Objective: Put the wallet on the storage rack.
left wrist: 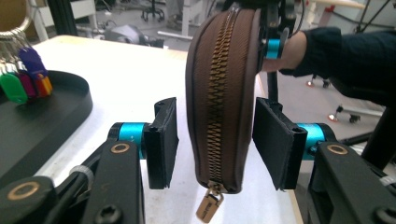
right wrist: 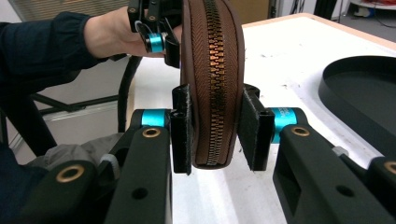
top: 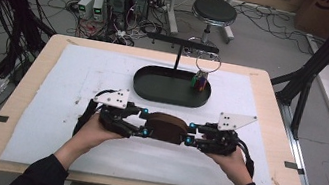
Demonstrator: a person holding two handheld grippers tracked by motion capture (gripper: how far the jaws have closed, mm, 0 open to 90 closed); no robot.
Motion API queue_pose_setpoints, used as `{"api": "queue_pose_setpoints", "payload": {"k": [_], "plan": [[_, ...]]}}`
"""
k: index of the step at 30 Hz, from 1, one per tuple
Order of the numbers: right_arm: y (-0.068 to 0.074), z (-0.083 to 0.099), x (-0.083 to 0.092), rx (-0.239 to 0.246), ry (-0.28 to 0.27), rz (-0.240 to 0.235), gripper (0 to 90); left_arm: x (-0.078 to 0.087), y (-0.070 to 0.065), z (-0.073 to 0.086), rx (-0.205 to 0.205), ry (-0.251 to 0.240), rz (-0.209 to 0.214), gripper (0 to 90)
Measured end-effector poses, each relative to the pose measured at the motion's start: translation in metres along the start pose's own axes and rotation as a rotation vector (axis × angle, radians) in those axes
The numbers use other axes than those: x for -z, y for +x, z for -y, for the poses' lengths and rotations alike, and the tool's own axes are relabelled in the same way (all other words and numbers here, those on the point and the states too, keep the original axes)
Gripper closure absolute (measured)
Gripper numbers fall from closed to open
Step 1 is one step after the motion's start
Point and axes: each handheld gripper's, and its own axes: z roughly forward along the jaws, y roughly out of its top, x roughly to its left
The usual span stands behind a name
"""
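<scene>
While the right gripper [right wrist: 215, 126] clamps one end of the brown zip pouch [top: 163, 126], the left gripper [left wrist: 215, 142] stands open around the other

- Even, soft overhead room light in the high view; the white mat on the surface [top: 71, 122] reads bright, without harsh glare.
- Shadows are faint: a thin dark band sits under the brown zip pouch [top: 163, 126].
- The high view is low in detail and slightly soft, and the floor clutter beyond looks smeared.
- Both gripper views are sharp on the zipper [left wrist: 217, 98]; their backgrounds blur, and the key tags [left wrist: 21, 79] are soft.
</scene>
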Motion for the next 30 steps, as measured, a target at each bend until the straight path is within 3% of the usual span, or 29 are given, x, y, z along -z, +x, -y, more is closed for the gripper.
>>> {"api": "queue_pose_setpoints", "payload": {"k": [7, 15, 17, 20, 23, 30], "plan": [[0.001, 0.0, -0.001, 0.008, 0.004, -0.013, 69.4, -0.001, -0.001, 0.0, -0.015, 0.0, 0.045, 60.9], [0.0, 0.0, 0.0, 0.009, -0.011, 0.012, 64.5, 0.0, -0.002, -0.001, -0.017, -0.019, 0.042, 66.6], [-0.001, 0.0, 0.003, 0.008, -0.02, 0.028, 57.3, 0.001, -0.002, -0.002, -0.022, -0.018, 0.017, 67.1], [-0.005, 0.0, 0.008, -0.013, -0.042, 0.074, 48.5, 0.005, 0.001, -0.002, -0.009, -0.027, -0.008, 67.3], [-0.01, 0.002, 0.017, -0.034, -0.063, 0.157, 40.4, 0.009, 0.003, -0.002, 0.004, -0.052, -0.043, 67.4], [-0.023, 0.01, 0.036, -0.11, -0.057, 0.456, 38.4, 0.014, 0.009, -0.007, 0.007, -0.073, -0.087, 67.5]]}}
